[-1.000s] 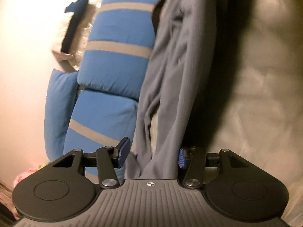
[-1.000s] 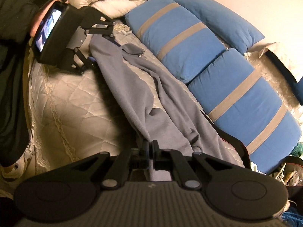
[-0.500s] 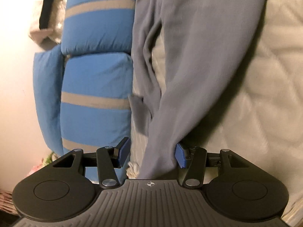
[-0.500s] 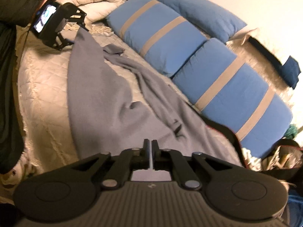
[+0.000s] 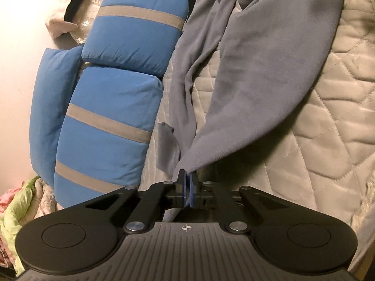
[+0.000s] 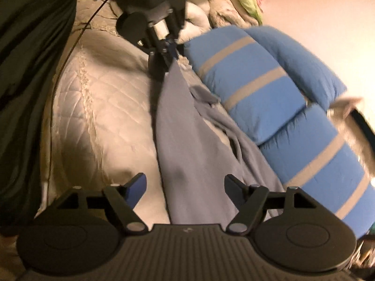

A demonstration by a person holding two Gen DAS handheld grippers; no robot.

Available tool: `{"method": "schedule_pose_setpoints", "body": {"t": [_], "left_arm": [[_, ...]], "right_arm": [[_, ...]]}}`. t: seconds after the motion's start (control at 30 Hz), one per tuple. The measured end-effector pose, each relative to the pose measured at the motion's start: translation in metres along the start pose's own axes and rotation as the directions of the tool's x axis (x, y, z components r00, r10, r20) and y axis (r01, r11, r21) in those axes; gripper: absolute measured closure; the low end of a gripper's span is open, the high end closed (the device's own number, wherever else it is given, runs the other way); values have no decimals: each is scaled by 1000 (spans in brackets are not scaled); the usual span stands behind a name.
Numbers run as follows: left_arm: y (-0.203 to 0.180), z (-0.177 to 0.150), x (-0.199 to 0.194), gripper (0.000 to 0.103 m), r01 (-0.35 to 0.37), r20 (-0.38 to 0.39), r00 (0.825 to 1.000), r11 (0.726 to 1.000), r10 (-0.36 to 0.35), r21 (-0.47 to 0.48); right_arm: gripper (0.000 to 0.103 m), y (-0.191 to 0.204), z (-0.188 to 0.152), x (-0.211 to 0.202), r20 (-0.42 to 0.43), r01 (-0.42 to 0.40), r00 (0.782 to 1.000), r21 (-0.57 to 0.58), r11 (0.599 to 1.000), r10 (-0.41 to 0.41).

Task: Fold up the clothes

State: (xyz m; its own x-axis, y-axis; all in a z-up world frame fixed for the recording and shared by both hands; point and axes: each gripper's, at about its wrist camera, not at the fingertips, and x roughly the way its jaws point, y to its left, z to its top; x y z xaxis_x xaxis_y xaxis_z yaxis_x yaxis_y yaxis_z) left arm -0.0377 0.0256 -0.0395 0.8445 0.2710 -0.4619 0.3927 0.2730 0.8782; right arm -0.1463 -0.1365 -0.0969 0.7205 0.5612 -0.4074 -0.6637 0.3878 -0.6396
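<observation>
Jaws of left gripper (image 5: 186,178) pinched on corner of grey garment (image 5: 264,75); right gripper (image 6: 185,183) jaws opening wide, garment between, pads clear. Beyond jaws: garment stretched over quilted bed (image 5: 328,121). Farther, beside garment: blue striped pillows (image 6: 269,86).

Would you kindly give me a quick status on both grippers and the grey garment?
Left gripper shut on corner of grey fleece garment. Right gripper jaws opening, garment between them, not pinched. Garment on quilted cream bedspread; blue striped cushions alongside, nothing blocking.
</observation>
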Motion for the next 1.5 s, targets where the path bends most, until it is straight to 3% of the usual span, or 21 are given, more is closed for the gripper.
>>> {"method": "schedule_pose_setpoints", "body": {"t": [0.17,0.33,0.37,0.43,0.53,0.63,0.67,0.7,0.77,1.1,1.2,1.27,1.33,1.4,1.5], "left_arm": [[15,-6,-9,100,69,21,998,992,-67,-108],[29,-13,-18,100,147,70,988,967,-135,-210],[32,-14,-19,100,161,78,986,961,-146,-227],[36,-19,-19,100,190,102,980,948,-169,-255],[36,-29,-19,98,189,127,979,943,-160,-272],[34,-41,-13,94,164,135,982,947,-130,-277],[30,-46,-12,87,152,130,984,950,-120,-274],[26,-52,-11,74,132,124,987,954,-101,-269],[19,-63,-8,64,95,117,991,962,-67,-257],[-4,-94,15,63,50,22,999,946,-45,-321],[-3,-97,17,63,53,18,999,926,-51,-375],[1,-99,19,65,35,-7,999,910,-42,-413],[8,-101,20,74,-24,-46,999,901,5,-434],[17,-104,21,97,-75,-79,996,892,44,-446],[31,-108,21,100,-107,-95,993,899,73,-426]], "right_arm": [[20,36,42,52,50,111,993,-14,994,-110],[24,61,80,103,96,230,970,-73,971,-223],[34,63,86,113,100,256,964,-89,963,-247],[86,54,96,119,88,261,963,-64,963,-255],[99,31,110,123,61,240,969,14,971,-241],[99,11,119,119,62,240,968,57,969,-243],[99,5,121,118,65,239,968,67,969,-244],[99,0,123,117,68,239,967,74,968,-244],[99,-6,125,116,75,233,968,74,970,-239],[99,-19,128,115,69,231,969,109,967,-239],[99,-18,128,113,67,229,969,112,967,-237],[99,-18,128,113,64,222,971,115,968,-230],[99,-16,129,113,65,212,973,116,970,-221],[99,-14,130,112,68,201,975,113,973,-209],[99,-10,131,113,75,183,979,108,977,-192]]}}
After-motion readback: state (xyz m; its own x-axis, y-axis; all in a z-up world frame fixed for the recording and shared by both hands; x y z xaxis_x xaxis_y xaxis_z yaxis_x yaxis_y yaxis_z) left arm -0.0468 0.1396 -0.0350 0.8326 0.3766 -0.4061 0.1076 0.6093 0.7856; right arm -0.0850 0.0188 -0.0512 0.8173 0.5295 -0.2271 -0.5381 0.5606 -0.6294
